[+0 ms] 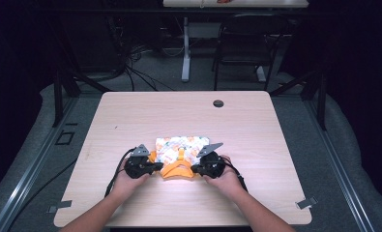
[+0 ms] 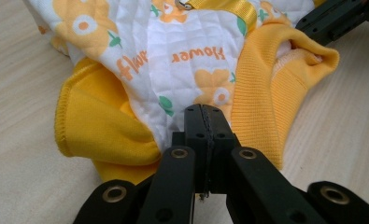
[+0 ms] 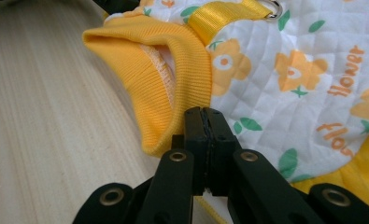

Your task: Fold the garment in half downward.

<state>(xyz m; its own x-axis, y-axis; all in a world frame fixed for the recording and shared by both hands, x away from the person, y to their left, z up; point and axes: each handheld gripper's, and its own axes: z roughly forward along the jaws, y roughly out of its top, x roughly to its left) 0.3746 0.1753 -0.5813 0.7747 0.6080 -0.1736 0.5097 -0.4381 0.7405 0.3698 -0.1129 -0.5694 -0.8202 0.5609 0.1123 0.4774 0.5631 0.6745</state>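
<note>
One pale wooden table [image 1: 130, 116] stands on grey floor [image 1: 145, 79], dark room.

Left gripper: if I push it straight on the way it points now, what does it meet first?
The left gripper, jaws shut, already sits at the edge of the garment. Straight on, it would likely run into the white quilted flower panel, between the two yellow cuffs. Whether it pinches fabric is unclear.

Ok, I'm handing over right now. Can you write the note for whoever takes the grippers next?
Left gripper: shut on the garment, pinching its near edge beside a yellow cuff.
Right gripper: shut on the garment too, by the yellow ribbed collar.
The garment, quilted white with orange flowers, lies near the middle of the table, bunched between the grippers.
Done: both edges gripped.
Left: probably spreading or folding it; it isn't flat yet.
</note>
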